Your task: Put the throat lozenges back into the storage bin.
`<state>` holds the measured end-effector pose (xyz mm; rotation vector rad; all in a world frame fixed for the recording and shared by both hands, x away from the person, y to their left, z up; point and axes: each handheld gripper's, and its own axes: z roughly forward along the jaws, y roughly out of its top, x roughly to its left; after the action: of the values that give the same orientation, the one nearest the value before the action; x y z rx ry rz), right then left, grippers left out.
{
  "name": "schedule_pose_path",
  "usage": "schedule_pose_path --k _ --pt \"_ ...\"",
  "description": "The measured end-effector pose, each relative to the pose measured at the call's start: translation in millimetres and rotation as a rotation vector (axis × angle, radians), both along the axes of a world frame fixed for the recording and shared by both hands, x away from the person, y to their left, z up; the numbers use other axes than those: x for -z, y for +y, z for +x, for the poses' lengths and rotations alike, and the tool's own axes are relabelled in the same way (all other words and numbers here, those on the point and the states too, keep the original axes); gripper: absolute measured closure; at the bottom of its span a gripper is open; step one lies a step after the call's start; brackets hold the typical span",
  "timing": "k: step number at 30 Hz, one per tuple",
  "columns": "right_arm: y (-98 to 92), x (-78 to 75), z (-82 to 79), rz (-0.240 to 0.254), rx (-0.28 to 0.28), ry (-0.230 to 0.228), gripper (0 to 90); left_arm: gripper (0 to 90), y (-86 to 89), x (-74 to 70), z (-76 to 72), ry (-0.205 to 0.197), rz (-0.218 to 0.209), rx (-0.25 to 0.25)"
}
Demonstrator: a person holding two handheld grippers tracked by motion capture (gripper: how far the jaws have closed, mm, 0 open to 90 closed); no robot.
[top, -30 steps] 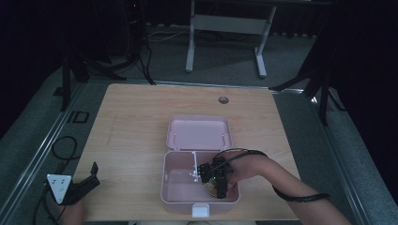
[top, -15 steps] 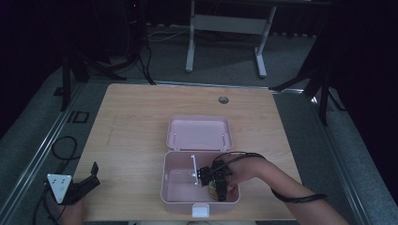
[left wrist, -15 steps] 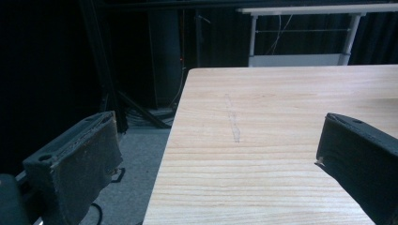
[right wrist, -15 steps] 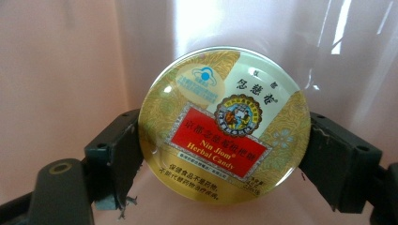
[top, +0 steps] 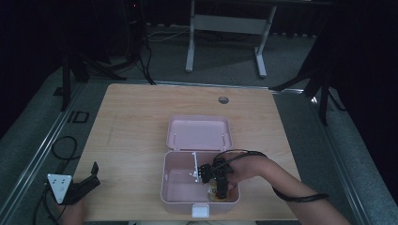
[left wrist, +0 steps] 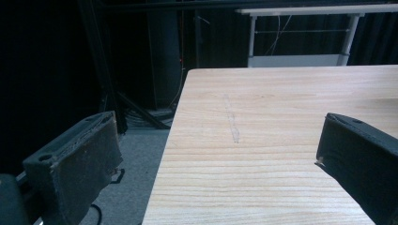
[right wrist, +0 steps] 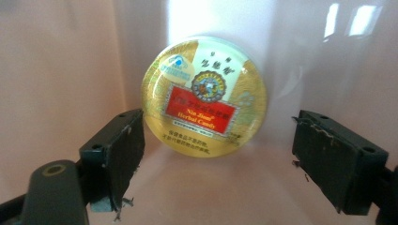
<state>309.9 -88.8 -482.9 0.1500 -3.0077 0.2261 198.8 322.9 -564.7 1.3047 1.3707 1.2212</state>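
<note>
Candy tin (right wrist: 205, 96), round, gold with red label, flat on floor of pink box (top: 171, 187), right-hand compartment, near front wall. Right tool (right wrist: 218, 154) lowered into box above tin, jaws spread wide either side, not touching it, nothing gripped. Box lid (top: 199, 132) laid open behind box. White divider (top: 194, 164) left of tin. Left tool (top: 89, 180) well left of box at desk (top: 141, 117) corner, jaws parted, empty.

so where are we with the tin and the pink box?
Done: the round candy tin lies in the open pink box, right of the divider. In hand: the right gripper is open around the tin, not clamping it. The left gripper sits open at the table's near-left corner. Left: probably closing the lid.
</note>
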Motion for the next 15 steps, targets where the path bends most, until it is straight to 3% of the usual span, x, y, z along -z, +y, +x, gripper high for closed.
schedule_pose_path --k 1,8,15 --pt "-0.8 -10.1 0.2 0.021 0.003 0.004 17.1 0.3 -0.1 0.0 0.1 0.000 0.001 0.000" --pt "-11.3 -43.3 -1.5 0.120 -0.017 -0.005 13.1 0.3 -0.1 0.0 -0.2 -0.002 0.001 -0.001" --pt "-32.7 -71.2 -2.1 0.249 0.009 -0.064 13.5 0.3 -0.2 0.0 0.1 0.000 0.002 -0.004"
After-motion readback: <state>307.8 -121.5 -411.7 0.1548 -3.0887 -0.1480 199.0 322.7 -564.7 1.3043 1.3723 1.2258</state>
